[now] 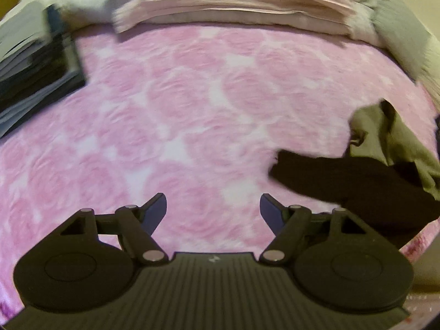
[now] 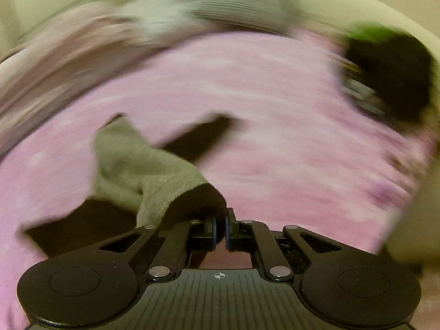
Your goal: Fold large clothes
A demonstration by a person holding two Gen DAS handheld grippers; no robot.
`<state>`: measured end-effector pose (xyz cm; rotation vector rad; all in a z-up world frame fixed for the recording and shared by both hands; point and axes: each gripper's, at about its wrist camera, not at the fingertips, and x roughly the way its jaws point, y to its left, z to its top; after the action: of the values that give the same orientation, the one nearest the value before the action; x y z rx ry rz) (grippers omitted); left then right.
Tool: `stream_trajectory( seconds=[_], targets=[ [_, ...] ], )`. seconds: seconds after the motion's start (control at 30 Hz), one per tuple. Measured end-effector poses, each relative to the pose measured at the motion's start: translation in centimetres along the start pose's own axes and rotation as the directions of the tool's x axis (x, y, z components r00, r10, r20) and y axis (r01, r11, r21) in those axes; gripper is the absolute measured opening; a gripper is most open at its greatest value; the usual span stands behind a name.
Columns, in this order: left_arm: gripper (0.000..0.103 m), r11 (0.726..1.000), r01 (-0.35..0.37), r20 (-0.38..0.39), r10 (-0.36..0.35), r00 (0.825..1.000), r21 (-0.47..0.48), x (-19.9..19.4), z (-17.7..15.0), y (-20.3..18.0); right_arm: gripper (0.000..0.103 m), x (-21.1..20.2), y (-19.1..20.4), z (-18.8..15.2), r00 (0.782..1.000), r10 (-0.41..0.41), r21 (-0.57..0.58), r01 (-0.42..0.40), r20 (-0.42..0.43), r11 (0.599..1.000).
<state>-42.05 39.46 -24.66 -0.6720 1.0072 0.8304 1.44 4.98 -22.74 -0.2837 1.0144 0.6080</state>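
An olive-green garment (image 2: 132,165) hangs bunched over the pink rose-patterned blanket (image 2: 275,110), which covers a bed. My right gripper (image 2: 220,220) is shut on an edge of it, and the cloth runs up and left from the closed jaws. Dark shade lies under the lifted cloth. The right wrist view is heavily blurred. In the left wrist view the same garment (image 1: 398,143) is at the far right, with a dark shape (image 1: 343,176) below it. My left gripper (image 1: 213,200) stands open over the bare blanket (image 1: 192,104), left of the garment, with nothing between its fingers.
A stack of folded pale pink bedding (image 1: 233,2) lies along the back of the bed. A pile of dark folded clothes (image 1: 35,63) sits at the left edge. A grey-white fluffy item (image 1: 393,27) is at the back right. A blurred dark and green heap (image 2: 390,74) lies far right.
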Motion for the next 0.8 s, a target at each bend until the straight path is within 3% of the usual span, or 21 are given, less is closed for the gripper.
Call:
stream_trajectory(
  seconds=[0.1, 0.17, 0.2, 0.27, 0.3, 0.47, 0.6, 0.8],
  targets=[
    [0.071, 0.996, 0.048, 0.006, -0.048, 0.999, 0.071, 0.8, 0.7, -3.0, 0.003, 0.8, -5.7, 0.5, 0.986, -0.15, 0.167, 0.16, -0.069, 0.973],
    [0.071, 0.992, 0.066, 0.007, -0.067, 0.998, 0.108, 1.5, 1.1, -4.8, 0.009, -0.4, -7.0, 0.3, 0.988, -0.153, 0.194, 0.153, -0.018, 0.969],
    [0.071, 0.99, 0.07, 0.003, -0.071, 0.997, 0.121, 1.9, 1.3, -5.6, 0.015, -0.8, -6.8, 0.2, 0.988, -0.153, 0.171, 0.15, 0.0, 0.974],
    [0.071, 0.984, 0.085, -0.009, -0.085, 0.996, 0.159, 3.2, 1.9, -7.5, 0.05, -1.0, -5.5, 0.1, 0.992, -0.122, 0.116, 0.119, 0.019, 0.986],
    [0.071, 0.979, 0.093, -0.011, -0.093, 0.996, 0.181, 3.8, 2.2, -8.4, 0.053, -1.0, -4.7, 0.1, 0.994, -0.105, 0.094, 0.101, 0.036, 0.99],
    [0.071, 0.956, 0.115, -0.008, -0.117, 0.993, 0.271, 6.6, 4.5, -13.1, 0.059, 2.4, -1.1, 1.4, 0.998, -0.02, 0.049, 0.017, 0.055, 0.999],
    [0.071, 0.939, 0.134, -0.013, -0.137, 0.99, 0.315, 9.2, 6.3, -16.8, 0.061, 8.0, 1.4, 2.5, 0.999, 0.047, 0.015, -0.047, 0.022, 0.999],
    [0.071, 0.917, 0.148, -0.062, -0.134, 0.989, 0.37, 13.5, 6.9, -20.7, 0.061, 16.3, 0.3, 2.3, 0.997, -0.018, -0.095, 0.011, -0.071, 0.995]
  ],
)
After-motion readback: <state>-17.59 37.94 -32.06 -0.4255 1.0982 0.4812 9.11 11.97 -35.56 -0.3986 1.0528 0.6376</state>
